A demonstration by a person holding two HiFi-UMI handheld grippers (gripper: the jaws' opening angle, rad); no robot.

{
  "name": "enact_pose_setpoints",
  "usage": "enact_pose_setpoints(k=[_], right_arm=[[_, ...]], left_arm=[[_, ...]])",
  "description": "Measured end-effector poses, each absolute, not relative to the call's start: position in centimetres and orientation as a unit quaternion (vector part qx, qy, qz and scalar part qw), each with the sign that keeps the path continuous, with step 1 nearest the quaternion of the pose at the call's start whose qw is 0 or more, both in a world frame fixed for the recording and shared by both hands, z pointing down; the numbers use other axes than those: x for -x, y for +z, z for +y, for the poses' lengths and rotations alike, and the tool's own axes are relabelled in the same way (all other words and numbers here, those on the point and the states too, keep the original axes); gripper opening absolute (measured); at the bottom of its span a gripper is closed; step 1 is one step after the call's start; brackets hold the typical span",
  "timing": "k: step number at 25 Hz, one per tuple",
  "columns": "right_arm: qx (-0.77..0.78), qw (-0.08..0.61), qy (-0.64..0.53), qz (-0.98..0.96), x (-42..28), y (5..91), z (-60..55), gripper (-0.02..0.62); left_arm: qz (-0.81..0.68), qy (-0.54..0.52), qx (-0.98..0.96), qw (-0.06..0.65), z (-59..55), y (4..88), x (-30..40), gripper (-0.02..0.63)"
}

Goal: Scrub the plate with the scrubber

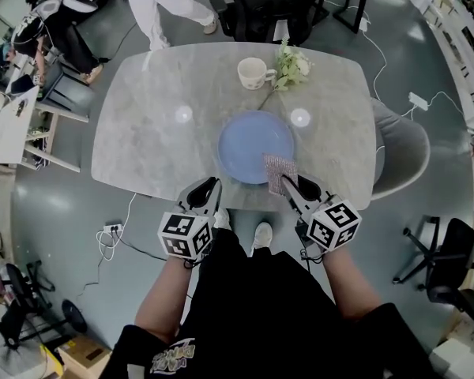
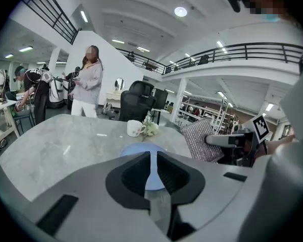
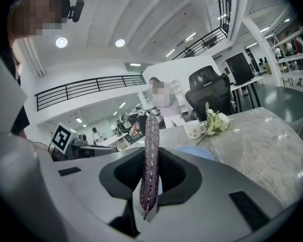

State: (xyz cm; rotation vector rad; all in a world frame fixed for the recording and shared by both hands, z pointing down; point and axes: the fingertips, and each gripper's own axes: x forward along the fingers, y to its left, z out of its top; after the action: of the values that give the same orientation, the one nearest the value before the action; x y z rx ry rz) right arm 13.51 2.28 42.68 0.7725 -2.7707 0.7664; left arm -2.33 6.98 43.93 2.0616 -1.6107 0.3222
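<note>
Approach step. Right gripper (image 1: 291, 185) jaws pinch scrubber (image 1: 280, 169) at lower-right rim of plate (image 1: 249, 144), mid-frame on bench (image 1: 142, 133). Left gripper (image 1: 208, 189) jaws barely parted, empty. Next, likely: press scrubber flat onto plate.

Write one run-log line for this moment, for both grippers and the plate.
left gripper: jaws slightly apart, empty | right gripper: shut on glittery purple flat scrubber, over near edge of round blue plate | contact: unclear

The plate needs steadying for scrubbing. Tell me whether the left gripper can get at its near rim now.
Probably yes. The left gripper sits at the table edge just left of the blue plate, with only bare tabletop between them. The right gripper holds the scrubber over the plate's right side.
</note>
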Motion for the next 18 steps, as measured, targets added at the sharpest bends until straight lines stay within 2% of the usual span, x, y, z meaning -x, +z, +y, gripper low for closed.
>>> enact_pose_setpoints(k=[5,12,18], right_arm=[[-0.265,0.082,0.257,-0.926,-13.4,42.9,1.9,0.075],[-0.283,0.089,0.254,-0.920,-12.6,43.5,0.2,0.075],[-0.292,0.111,0.258,-0.914,-11.0,44.4,-1.6,0.075]], left_arm=[[-0.590,0.124,-0.757,0.253,6.0,44.7,2.8,0.081],[-0.581,0.148,-0.756,0.262,3.5,47.1,4.1,0.186],[-0.568,0.175,-0.751,0.288,0.5,50.7,5.9,0.193]])
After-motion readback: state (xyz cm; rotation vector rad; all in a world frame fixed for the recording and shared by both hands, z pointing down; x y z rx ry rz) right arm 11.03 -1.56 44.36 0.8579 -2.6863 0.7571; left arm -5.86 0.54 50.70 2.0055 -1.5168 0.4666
